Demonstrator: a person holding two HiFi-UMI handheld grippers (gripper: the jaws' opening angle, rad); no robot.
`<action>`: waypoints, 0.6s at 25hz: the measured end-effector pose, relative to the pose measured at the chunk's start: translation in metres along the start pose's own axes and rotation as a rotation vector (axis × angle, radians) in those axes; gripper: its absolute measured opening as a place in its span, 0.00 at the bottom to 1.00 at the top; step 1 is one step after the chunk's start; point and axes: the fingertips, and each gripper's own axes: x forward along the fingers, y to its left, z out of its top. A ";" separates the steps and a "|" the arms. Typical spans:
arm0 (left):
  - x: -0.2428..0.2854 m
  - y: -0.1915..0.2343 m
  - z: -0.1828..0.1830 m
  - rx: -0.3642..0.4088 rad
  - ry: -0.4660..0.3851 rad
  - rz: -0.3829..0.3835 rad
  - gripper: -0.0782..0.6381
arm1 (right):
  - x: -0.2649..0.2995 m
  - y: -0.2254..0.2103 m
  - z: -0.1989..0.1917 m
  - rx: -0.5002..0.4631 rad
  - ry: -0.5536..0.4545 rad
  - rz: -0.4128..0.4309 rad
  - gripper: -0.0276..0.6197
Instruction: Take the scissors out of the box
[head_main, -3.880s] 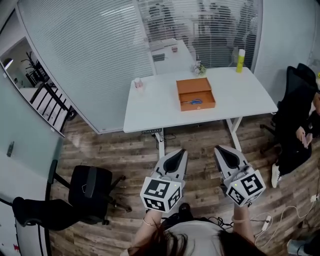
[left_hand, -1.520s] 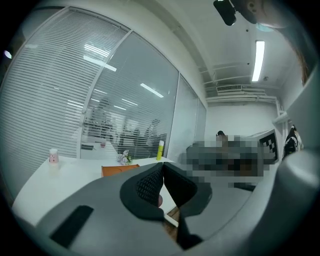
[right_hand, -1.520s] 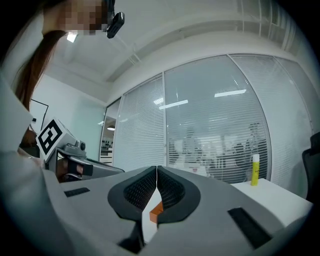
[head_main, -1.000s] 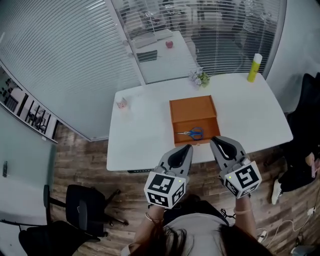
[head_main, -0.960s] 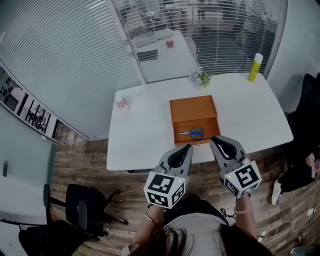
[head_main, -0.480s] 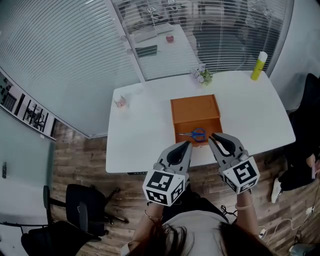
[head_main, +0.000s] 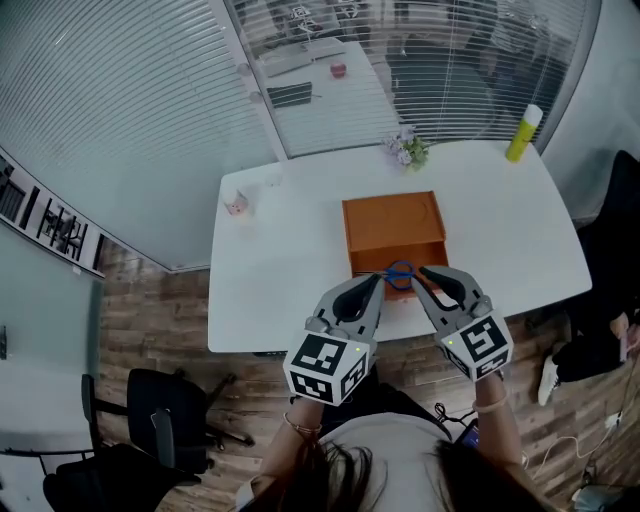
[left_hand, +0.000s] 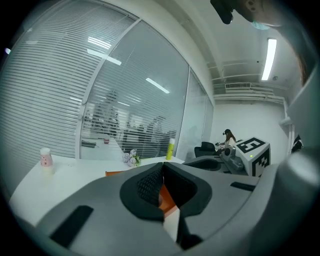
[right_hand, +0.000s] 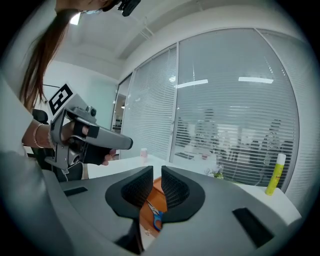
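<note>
An open orange box (head_main: 393, 228) stands on the white table (head_main: 285, 265). Blue-handled scissors (head_main: 400, 272) lie in its near end. My right gripper (head_main: 432, 278) hovers just right of the scissors' handles. Its jaws have just been opening and stand a narrow gap apart, with nothing between the pads. In the right gripper view the scissors (right_hand: 156, 218) and box (right_hand: 148, 220) show below that gripper (right_hand: 157, 172). My left gripper (head_main: 373, 285) is at the box's near left edge. In the left gripper view that gripper (left_hand: 162, 172) has its pads together and empty, with the box (left_hand: 168, 200) behind.
A yellow bottle (head_main: 524, 132) stands at the table's far right corner. Small flowers (head_main: 405, 148) sit behind the box, and a little pink cup (head_main: 237, 204) is at the far left. Glass walls with blinds lie beyond. A black office chair (head_main: 150, 430) stands on the wooden floor.
Both grippers have come forward from the table's near edge to the box's near end. The right jaws have parted slightly.
</note>
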 end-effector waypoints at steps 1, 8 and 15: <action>0.002 0.003 0.001 0.000 0.000 -0.003 0.14 | 0.004 -0.001 -0.001 -0.003 0.008 0.006 0.15; 0.013 0.016 0.005 0.000 -0.001 -0.015 0.14 | 0.026 -0.006 -0.020 -0.044 0.090 0.054 0.17; 0.021 0.040 0.005 -0.015 0.001 -0.007 0.14 | 0.050 -0.008 -0.042 -0.109 0.177 0.127 0.19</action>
